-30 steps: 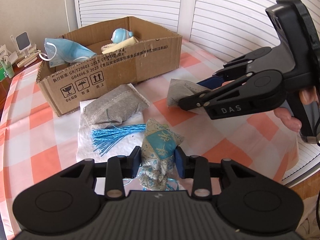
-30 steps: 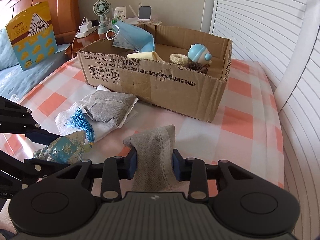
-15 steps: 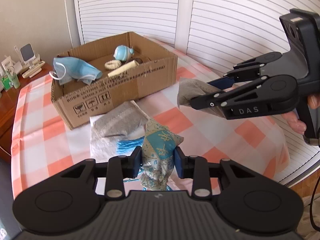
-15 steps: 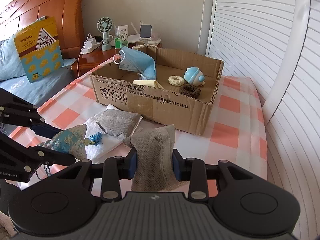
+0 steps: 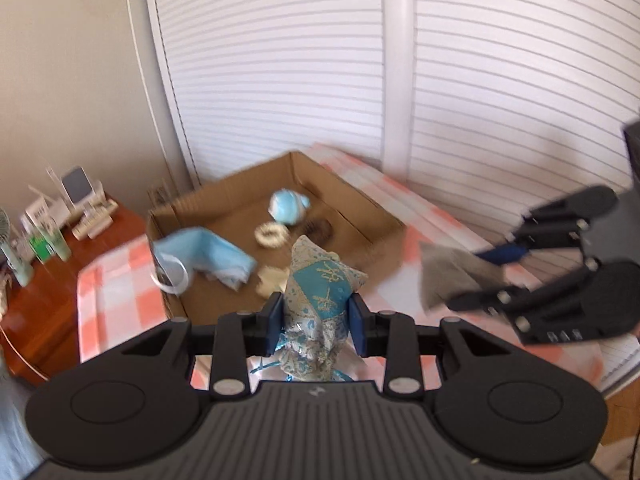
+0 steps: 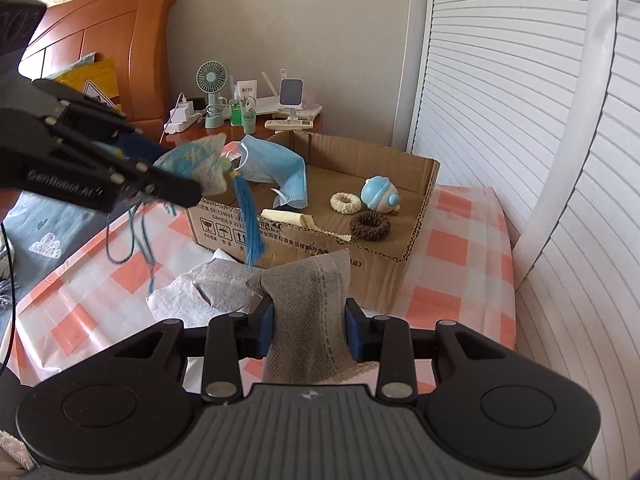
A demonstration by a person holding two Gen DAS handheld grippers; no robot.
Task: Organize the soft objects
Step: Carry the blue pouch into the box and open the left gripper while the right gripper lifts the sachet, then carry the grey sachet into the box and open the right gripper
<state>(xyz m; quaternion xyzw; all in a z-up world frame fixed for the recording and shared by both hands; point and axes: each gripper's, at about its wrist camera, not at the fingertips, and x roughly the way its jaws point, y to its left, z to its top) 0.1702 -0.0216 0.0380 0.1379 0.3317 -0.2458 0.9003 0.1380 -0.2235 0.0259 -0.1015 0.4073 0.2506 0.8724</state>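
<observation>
Clamping a brocade sachet [image 5: 320, 296] above the cardboard box [image 6: 416, 216], the left hand-held gripper [image 5: 316, 318] squeezes its soft middle (tassel [image 6: 248, 216] dangling free); the right hand-held gripper [image 6: 308, 328] pinches a limp, light grey pouch [image 6: 312, 312], best gripped mid-body

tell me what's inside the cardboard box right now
In the box: a blue toy, cream ring, brown ring, cream cloth, and a face mask draped over its rim. The near wall hides the floor's front strip.
</observation>
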